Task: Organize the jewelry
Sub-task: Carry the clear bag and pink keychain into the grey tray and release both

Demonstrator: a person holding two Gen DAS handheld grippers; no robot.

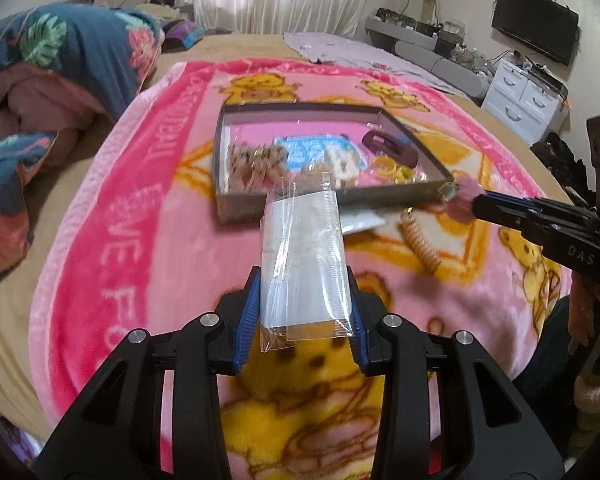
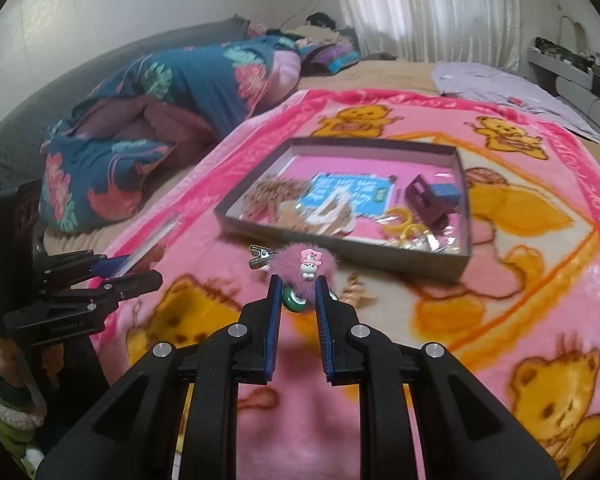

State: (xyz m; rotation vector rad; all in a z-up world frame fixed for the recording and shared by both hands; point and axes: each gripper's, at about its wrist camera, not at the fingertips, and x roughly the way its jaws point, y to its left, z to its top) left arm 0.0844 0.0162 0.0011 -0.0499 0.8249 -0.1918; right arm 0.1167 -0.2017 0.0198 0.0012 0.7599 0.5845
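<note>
- Left gripper: fingers clamped on a clear plastic bag. Bag's long axis runs forward along the fingers, far end pointing at the box, just short of its near wall.
- Right gripper: fingers closed on a pink fuzzy hair clip. Clip's long axis lies crosswise to the fingers; metal clip end points left. Held just in front of the box's near wall.
- Box sits on the pink blanket, holding yellow rings, a purple claw clip and a blue card.
- Gold spring-like piece lies on the blanket near the box's near-right corner.
</note>
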